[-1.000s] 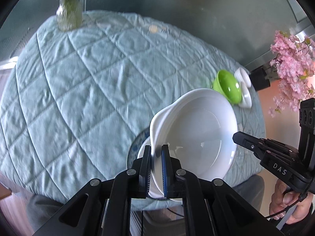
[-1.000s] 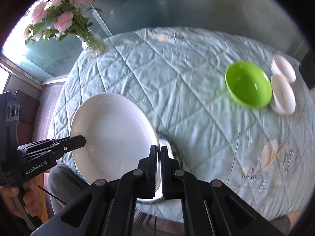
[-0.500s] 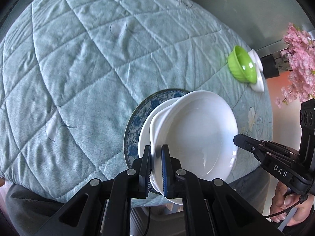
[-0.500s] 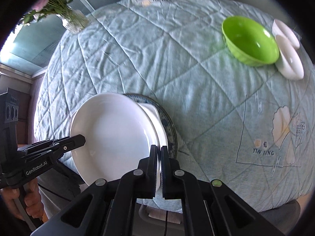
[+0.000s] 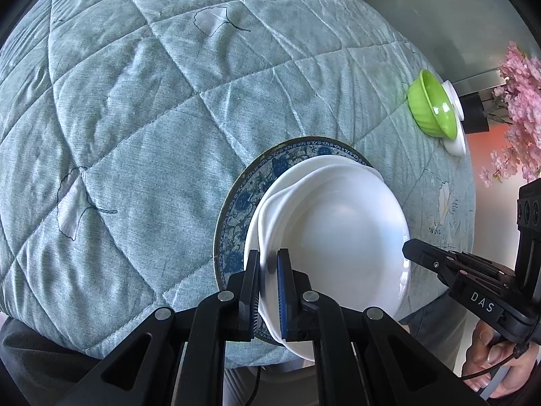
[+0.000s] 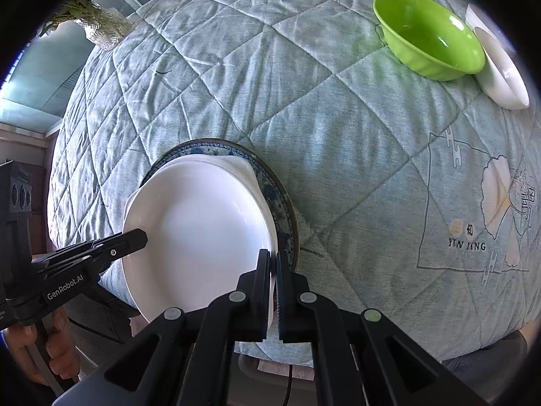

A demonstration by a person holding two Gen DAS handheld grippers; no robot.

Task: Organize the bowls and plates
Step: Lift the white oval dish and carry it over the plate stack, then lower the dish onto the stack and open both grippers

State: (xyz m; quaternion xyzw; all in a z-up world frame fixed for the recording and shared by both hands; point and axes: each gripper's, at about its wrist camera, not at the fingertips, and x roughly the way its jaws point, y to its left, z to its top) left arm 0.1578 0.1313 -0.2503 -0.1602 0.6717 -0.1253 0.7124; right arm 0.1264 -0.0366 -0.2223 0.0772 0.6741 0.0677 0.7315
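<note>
Gripping opposite edges of a wide, shallow white ceramic plate [image 5: 341, 237], both claws were closed tight on its rim. The left claw [image 5: 268, 287] pinched the plate's near-left rim between its blue-padded fingers, and the right claw [image 6: 274, 284] clamped the near-right rim. In the left wrist view the right claw's black fingers [image 5: 426, 260] reached the plate's right edge. The plate sat over a stack at the near edge of the bench [image 5: 135, 118], which was covered in a quilted pale blue-green cloth. Beneath it lay another white plate with a squared rim [image 5: 338, 162], and under that a round blue-and-white patterned plate [image 5: 247, 196]; whether the held plate touched the one below could not be told. Well apart, toward the far right of the bench, a bright green plastic bowl [image 6: 429, 30] stood just beside two small white bowls [image 6: 500, 77]. A glass vase of green stems [image 6: 101, 30] stood at the far left edge. Pink artificial blossoms [image 5: 520, 115] hung beyond the bench on the right.
</note>
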